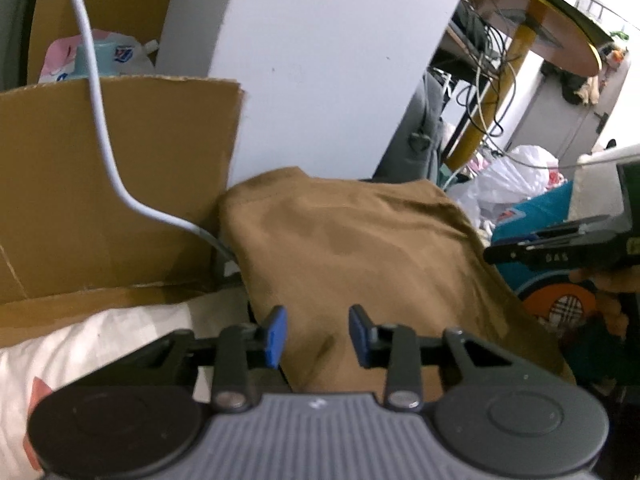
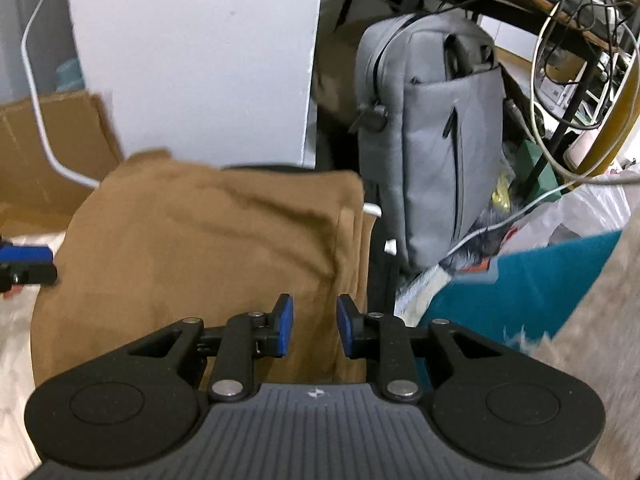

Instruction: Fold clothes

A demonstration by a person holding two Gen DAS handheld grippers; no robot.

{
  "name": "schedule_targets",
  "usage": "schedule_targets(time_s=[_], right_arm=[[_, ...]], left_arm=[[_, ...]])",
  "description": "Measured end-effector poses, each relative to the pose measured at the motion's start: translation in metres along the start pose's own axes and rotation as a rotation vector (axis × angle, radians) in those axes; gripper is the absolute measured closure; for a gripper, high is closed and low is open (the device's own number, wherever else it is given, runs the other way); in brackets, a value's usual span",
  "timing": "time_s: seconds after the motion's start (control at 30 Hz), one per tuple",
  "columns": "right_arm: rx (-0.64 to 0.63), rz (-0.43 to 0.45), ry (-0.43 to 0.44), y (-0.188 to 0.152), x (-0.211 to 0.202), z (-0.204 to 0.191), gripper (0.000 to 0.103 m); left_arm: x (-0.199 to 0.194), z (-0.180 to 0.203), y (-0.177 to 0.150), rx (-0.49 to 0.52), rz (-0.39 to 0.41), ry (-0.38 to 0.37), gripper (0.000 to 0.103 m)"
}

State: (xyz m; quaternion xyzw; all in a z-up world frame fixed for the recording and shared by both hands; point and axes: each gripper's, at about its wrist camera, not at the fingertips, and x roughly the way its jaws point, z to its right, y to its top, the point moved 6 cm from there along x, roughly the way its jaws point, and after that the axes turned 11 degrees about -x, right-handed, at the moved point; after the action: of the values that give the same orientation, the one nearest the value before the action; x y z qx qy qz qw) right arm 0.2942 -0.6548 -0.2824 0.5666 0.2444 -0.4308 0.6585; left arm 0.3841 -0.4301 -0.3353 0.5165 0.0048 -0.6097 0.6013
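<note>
A brown garment (image 1: 360, 248) lies folded in a rough rectangle on a pale surface; it also shows in the right wrist view (image 2: 208, 248). My left gripper (image 1: 318, 334) is open and empty, hovering over the garment's near left edge. My right gripper (image 2: 315, 326) is open and empty over the garment's near right edge. The right gripper also shows at the right edge of the left wrist view (image 1: 560, 248). One blue pad of the left gripper shows at the left edge of the right wrist view (image 2: 26, 256).
A cardboard box (image 1: 112, 184) with a white cable (image 1: 100, 120) over it stands left of the garment. A white panel (image 1: 320, 60) rises behind. A grey backpack (image 2: 432, 132), plastic bags (image 1: 516, 184), a teal item (image 2: 520, 284) and a cable-hung table (image 1: 536, 20) crowd the right.
</note>
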Motion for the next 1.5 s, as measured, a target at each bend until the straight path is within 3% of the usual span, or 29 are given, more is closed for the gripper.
schedule_targets(time_s=[0.2,0.4,0.6,0.77,0.97,1.23,1.5], right_arm=[[-0.015,-0.073,0.005,-0.016,0.012,-0.002,0.080],[-0.056,-0.123,-0.048,-0.023,0.020,0.001,0.080],[-0.052,-0.079,-0.060,-0.014,-0.001,-0.002,0.080],[-0.060,-0.040,0.012,-0.014,-0.023,-0.015,0.080],[-0.087,-0.061,0.071,-0.032,-0.028,-0.032,0.080],[-0.098,-0.117,0.061,-0.061,-0.018,-0.027,0.081],[-0.104,-0.081,0.053,-0.056,-0.036,-0.035,0.080]], left_arm=[[0.008,0.002,-0.012,0.011,-0.017,-0.017,0.077],[0.003,-0.006,-0.019,0.048,-0.028,0.030,0.083],[-0.016,-0.013,-0.020,0.049,-0.044,0.071,0.085],[-0.029,0.003,-0.023,0.054,-0.026,0.056,0.085],[-0.023,0.026,-0.033,0.069,-0.047,0.015,0.085],[-0.010,0.015,-0.044,0.053,-0.079,0.057,0.085],[-0.034,0.005,-0.046,0.001,-0.075,0.078,0.085]])
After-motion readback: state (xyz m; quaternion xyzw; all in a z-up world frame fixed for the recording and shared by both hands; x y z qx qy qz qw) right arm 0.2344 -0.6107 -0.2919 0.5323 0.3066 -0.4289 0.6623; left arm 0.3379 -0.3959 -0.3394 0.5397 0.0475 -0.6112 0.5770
